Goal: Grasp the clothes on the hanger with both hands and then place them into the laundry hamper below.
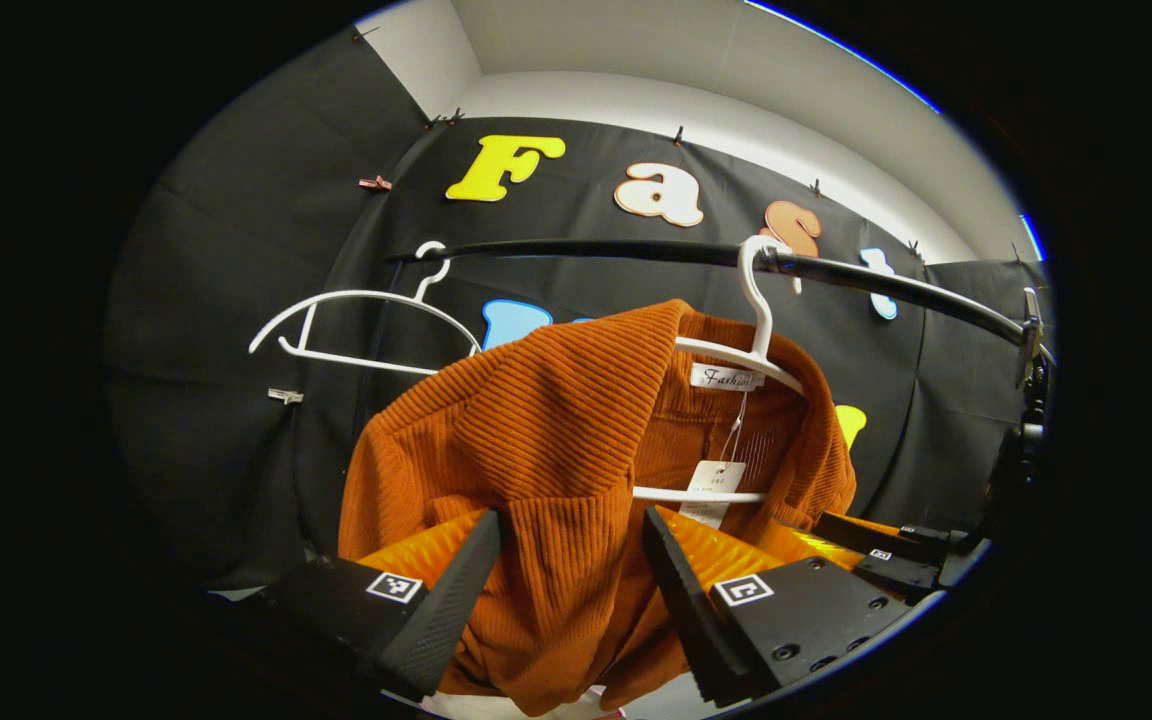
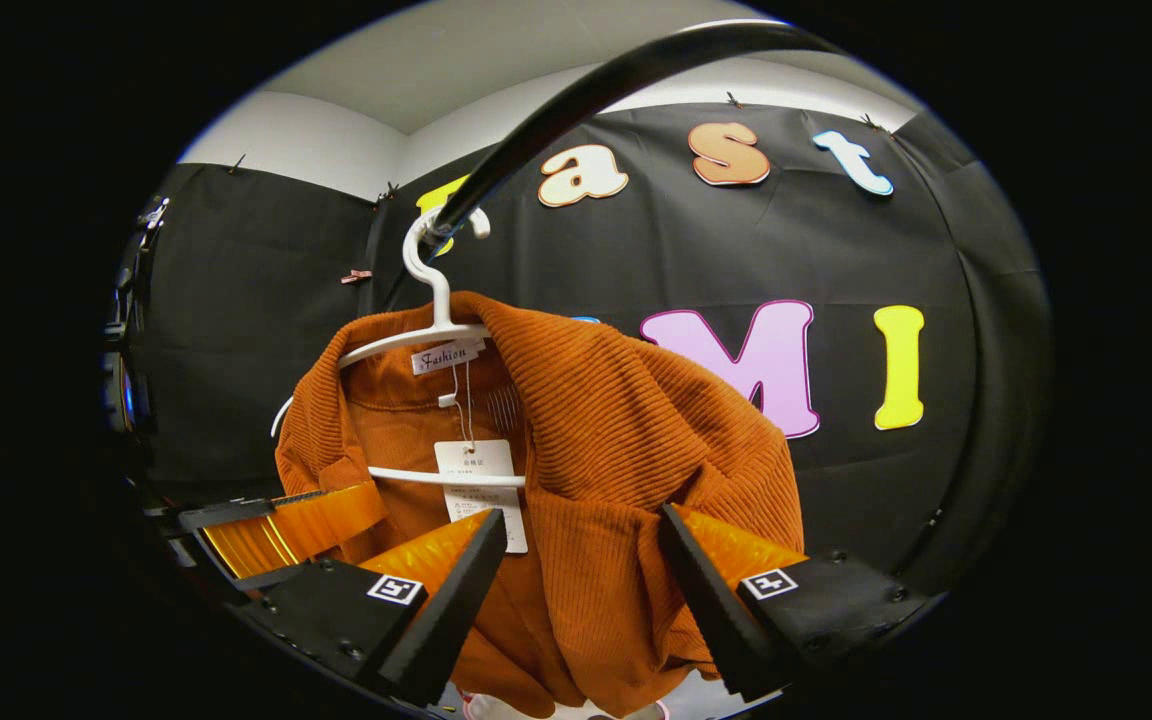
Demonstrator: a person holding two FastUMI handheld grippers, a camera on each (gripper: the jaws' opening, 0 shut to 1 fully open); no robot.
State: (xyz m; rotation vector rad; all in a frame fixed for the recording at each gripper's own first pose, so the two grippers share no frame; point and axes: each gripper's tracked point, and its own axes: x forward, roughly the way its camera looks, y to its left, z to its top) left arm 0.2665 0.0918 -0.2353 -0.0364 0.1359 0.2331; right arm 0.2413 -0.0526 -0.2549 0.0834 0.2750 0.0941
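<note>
Both of my tools stand wide, left tool (image 1: 571, 570) and right tool (image 2: 581, 575) each straddling a front panel of the rust corduroy shirt (image 1: 556, 450) on its white hanger (image 1: 751, 345) under the black rail (image 1: 636, 250). Closing on one thin fold, I judge, could let it slip or drag the hanger along.

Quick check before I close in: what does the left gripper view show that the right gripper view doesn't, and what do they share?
Left gripper view alone: a bare white hanger on the rail, left of the garment.

Right gripper view alone: nothing extra that I can make out.

Both: the orange ribbed top on its own white hanger with a paper tag, and each gripper's open fingers straddling the fabric.
</note>
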